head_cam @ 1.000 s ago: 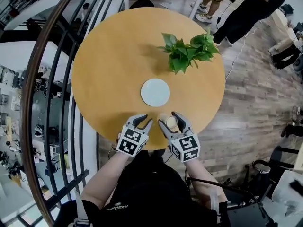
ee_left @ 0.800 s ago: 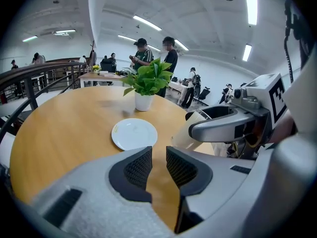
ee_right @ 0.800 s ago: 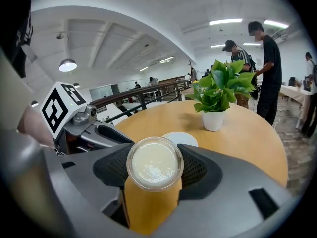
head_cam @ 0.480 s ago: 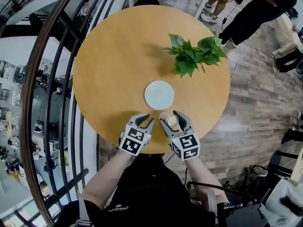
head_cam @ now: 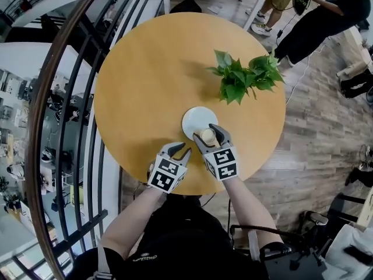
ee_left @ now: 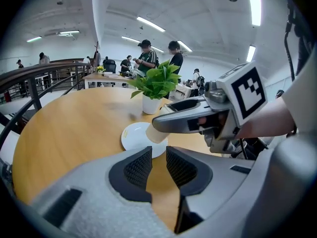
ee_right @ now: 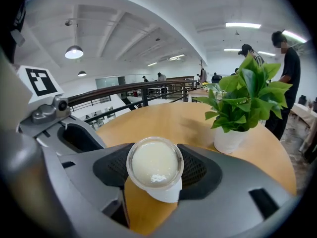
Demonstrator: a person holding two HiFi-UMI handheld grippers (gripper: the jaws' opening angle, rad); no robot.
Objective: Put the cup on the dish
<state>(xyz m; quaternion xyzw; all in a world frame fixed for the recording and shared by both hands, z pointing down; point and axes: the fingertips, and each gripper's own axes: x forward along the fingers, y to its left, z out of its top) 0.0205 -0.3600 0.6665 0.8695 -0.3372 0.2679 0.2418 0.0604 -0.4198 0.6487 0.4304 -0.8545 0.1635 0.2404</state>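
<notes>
A small pale cup (head_cam: 208, 136) with a whitish inside sits between the jaws of my right gripper (head_cam: 208, 135), which is shut on it. From the head view the cup hangs over the near right rim of the white dish (head_cam: 197, 119). I cannot tell whether the cup touches it. The right gripper view looks into the cup (ee_right: 153, 160), squeezed between the black pads of the right gripper (ee_right: 155, 170). My left gripper (head_cam: 178, 150) is beside it, nearer the table edge, with its jaws almost together and nothing between them. The left gripper view has the left gripper (ee_left: 158, 157) low in front, with the dish (ee_left: 132, 135) and cup (ee_left: 157, 133) beyond it.
A potted green plant (head_cam: 245, 74) in a white pot (ee_right: 229, 139) stands past the dish on the round wooden table (head_cam: 145, 69). A dark railing (head_cam: 76, 98) curves along the left. People (head_cam: 315, 16) stand on the wooden floor at the far right.
My right gripper has carried the cup away from the table's near edge, forward to the dish's near rim. The left gripper has stayed roughly where it was.
</notes>
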